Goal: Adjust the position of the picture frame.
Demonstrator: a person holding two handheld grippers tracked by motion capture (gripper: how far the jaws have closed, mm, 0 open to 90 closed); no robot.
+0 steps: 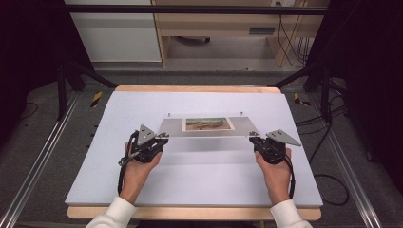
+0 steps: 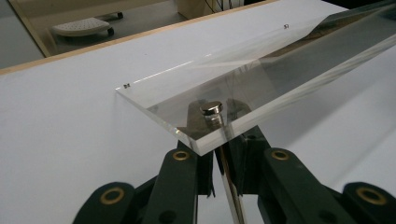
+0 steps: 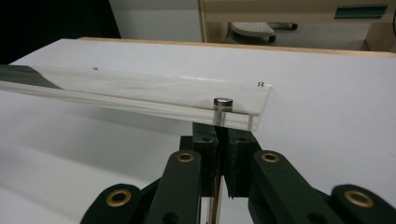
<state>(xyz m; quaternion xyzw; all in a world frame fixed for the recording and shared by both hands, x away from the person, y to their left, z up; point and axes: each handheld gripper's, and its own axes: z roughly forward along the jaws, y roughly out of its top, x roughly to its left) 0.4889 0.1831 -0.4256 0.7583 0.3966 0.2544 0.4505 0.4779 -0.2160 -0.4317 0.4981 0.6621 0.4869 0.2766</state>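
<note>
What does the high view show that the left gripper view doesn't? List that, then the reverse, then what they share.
The high view adds the picture in the middle of the acrylic panel, both hands, and the right claw gripping the panel's far end.

The left gripper view adds a close look at the metal stud near the panel's corner and at its thick clear edge.

Both show the panel held above the white table, with the left claw closed on its end.

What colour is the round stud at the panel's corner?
Shiny silver metal stud, clearest in the right gripper view.
</note>
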